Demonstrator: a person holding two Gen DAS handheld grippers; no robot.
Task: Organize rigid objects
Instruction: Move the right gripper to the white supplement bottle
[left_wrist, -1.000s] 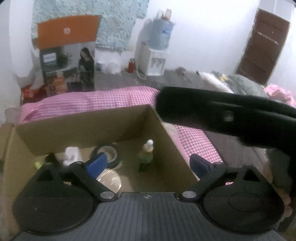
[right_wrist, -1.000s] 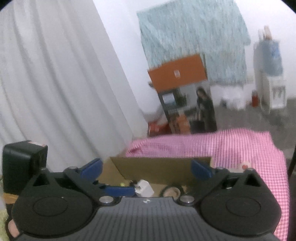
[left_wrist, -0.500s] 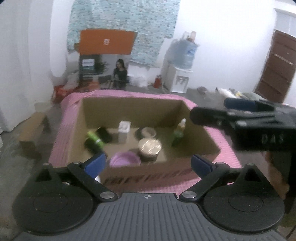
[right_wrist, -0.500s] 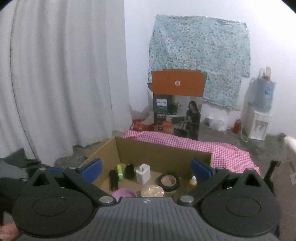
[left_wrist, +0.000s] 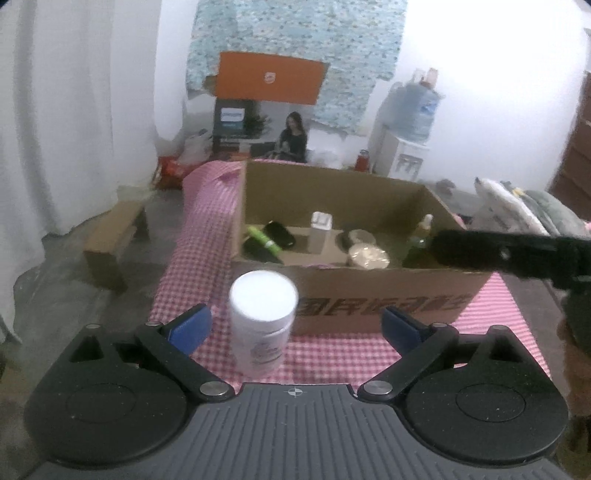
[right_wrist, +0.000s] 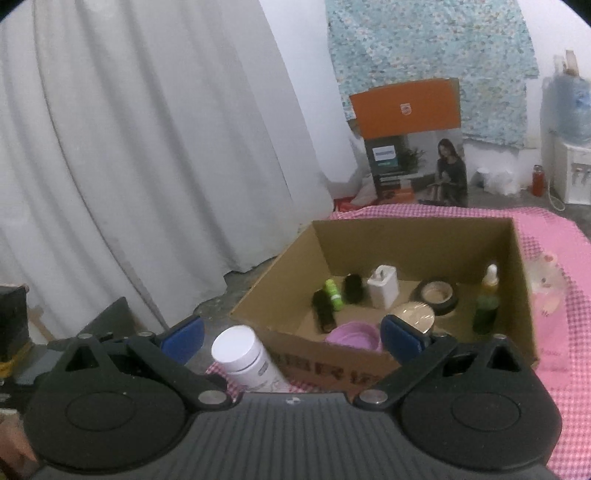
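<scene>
A white plastic bottle (left_wrist: 262, 325) stands upright on the pink checked cloth (left_wrist: 192, 266), just outside the front wall of the open cardboard box (left_wrist: 369, 306). My left gripper (left_wrist: 295, 326) is open, with the bottle between its fingers nearer the left one, not touched. The box holds a green tube (left_wrist: 260, 238), a white charger (left_wrist: 320, 230), a tape roll (right_wrist: 437, 295), a round tin (left_wrist: 368, 256), a purple lid (right_wrist: 354, 338) and a green dropper bottle (right_wrist: 487, 302). My right gripper (right_wrist: 291, 336) is open and empty; the white bottle (right_wrist: 245, 358) sits low between its fingers.
White curtains (right_wrist: 147, 147) hang on the left. An orange printed carton (left_wrist: 266, 110) and a water dispenser (left_wrist: 406, 140) stand by the back wall. A low brown stool (left_wrist: 114, 240) sits on the floor left of the bed. The right gripper's black body (left_wrist: 517, 254) crosses the left view.
Both grippers have pulled back from over the box toward its front. The white bottle has come into view between the fingers of each.
</scene>
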